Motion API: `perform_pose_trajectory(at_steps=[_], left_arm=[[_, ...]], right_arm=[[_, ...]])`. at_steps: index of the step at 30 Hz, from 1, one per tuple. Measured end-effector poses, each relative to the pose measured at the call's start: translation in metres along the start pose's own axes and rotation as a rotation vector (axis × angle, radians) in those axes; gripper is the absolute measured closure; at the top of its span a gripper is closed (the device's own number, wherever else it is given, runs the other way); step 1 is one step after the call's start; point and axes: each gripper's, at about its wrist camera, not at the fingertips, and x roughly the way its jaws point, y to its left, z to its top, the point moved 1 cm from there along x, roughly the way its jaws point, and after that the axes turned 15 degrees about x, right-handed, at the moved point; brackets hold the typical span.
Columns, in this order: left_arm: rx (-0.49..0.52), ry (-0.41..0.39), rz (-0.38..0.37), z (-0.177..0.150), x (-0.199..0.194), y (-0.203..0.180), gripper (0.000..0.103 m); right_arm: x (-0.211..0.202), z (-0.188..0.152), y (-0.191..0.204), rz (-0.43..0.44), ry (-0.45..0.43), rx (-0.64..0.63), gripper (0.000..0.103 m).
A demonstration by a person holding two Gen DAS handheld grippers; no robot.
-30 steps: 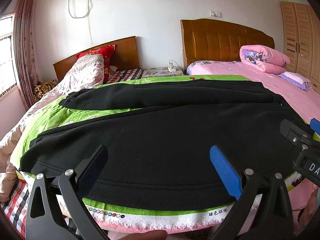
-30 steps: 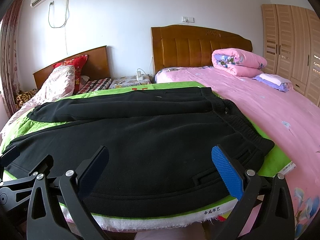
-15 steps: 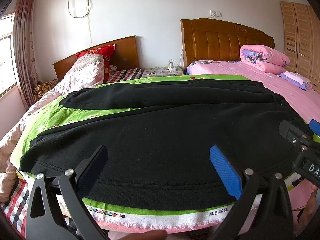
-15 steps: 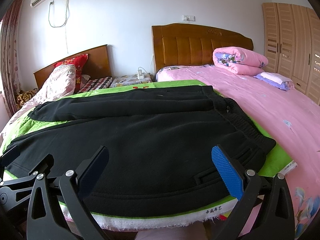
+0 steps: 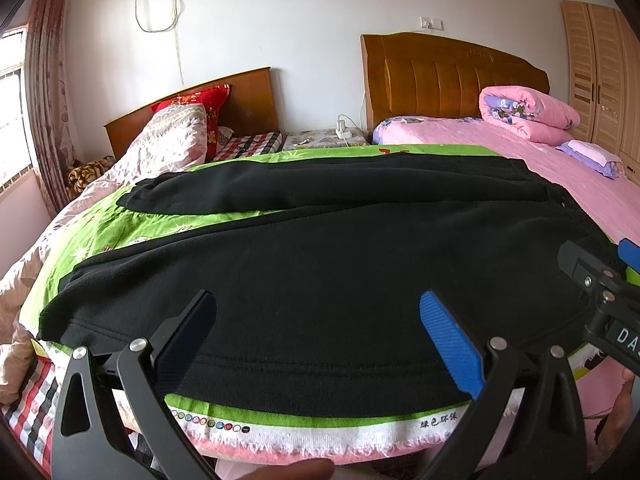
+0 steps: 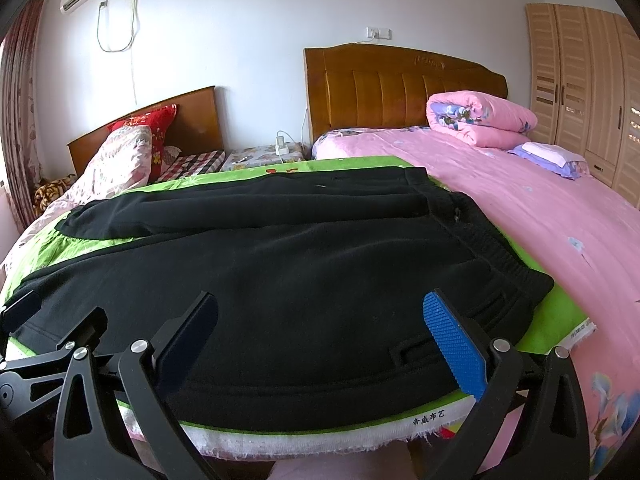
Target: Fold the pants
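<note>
Pants [image 5: 320,280] are lying flat on the green sheet [image 5: 100,236], long axis running left-right across both grippers, waistband [image 6: 492,256] at the right end, cuffs left. Left gripper [image 5: 316,336] & right gripper [image 6: 320,340] are both hanging wide apart, holding nothing, just short of the near edge. Right one's nearer the waistband.

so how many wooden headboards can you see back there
2: a low headboard behind the red pillow at left, a taller headboard behind the pink bed at right.
</note>
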Motion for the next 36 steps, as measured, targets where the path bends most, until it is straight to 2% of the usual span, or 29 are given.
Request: perform_pose_trajectory(at_steps=[4,6,9,11,13,14,15,16,18,19,21,23,25,27,30,32,34,35,36], left_arm=[[0.017,0.011,-0.069,0.006,0.003,0.008,0.001],[0.060,0.001,-0.101,0.018,0.004,0.015,0.001],[0.147,-0.016,-0.063,0.046,0.010,0.031,0.001],[0.144,-0.039,-0.035,0.068,0.014,0.048,0.001],[0.102,-0.024,-0.035,0.095,0.030,0.071,0.001],[0.071,0.006,-0.073,0.108,0.044,0.081,0.001],[0.044,0.041,-0.150,0.119,0.060,0.090,0.001],[0.006,0.085,-0.288,0.132,0.086,0.099,0.001],[-0.109,0.123,-0.469,0.144,0.126,0.114,0.001],[-0.233,0.142,-0.498,0.147,0.153,0.127,0.001],[-0.403,0.204,-0.525,0.149,0.193,0.141,0.001],[-0.508,0.355,-0.633,0.152,0.245,0.143,0.002],[-0.560,0.402,-0.693,0.158,0.275,0.141,0.002],[-0.564,0.426,-0.703,0.167,0.289,0.139,0.002],[-0.570,0.455,-0.760,0.188,0.314,0.131,0.002],[-0.601,0.474,-0.786,0.194,0.325,0.126,0.002],[-0.659,0.487,-0.816,0.194,0.334,0.114,0.002],[-0.684,0.494,-0.829,0.194,0.339,0.109,0.002],[-0.706,0.499,-0.838,0.192,0.341,0.106,0.002]], right_arm=[[0.009,0.012,-0.002,0.034,0.039,-0.051,0.004],[0.018,0.028,0.000,0.065,0.074,-0.110,0.004],[0.038,0.071,0.005,0.116,0.098,-0.184,0.004],[0.062,0.110,0.009,0.118,0.077,-0.225,0.004],[0.108,0.146,0.017,0.151,0.183,-0.238,0.004],[0.130,0.160,0.020,0.172,0.221,-0.237,0.004],[0.155,0.172,0.024,0.198,0.256,-0.246,0.004],[0.186,0.183,0.030,0.227,0.320,-0.261,0.004],[0.242,0.195,0.040,0.227,0.400,-0.315,0.004],[0.273,0.198,0.047,0.222,0.438,-0.361,0.004],[0.312,0.199,0.057,0.202,0.431,-0.422,0.004],[0.347,0.196,0.069,0.245,0.481,-0.451,0.005],[0.367,0.193,0.082,0.305,0.529,-0.471,0.005],[0.377,0.182,0.100,0.381,0.597,-0.512,0.005],[0.386,0.163,0.123,0.413,0.667,-0.613,0.005],[0.404,0.155,0.128,0.405,0.734,-0.632,0.010],[0.408,0.156,0.125,0.422,0.739,-0.616,0.021],[0.407,0.159,0.123,0.446,0.741,-0.601,0.031],[0.400,0.163,0.120,0.473,0.735,-0.593,0.059]])
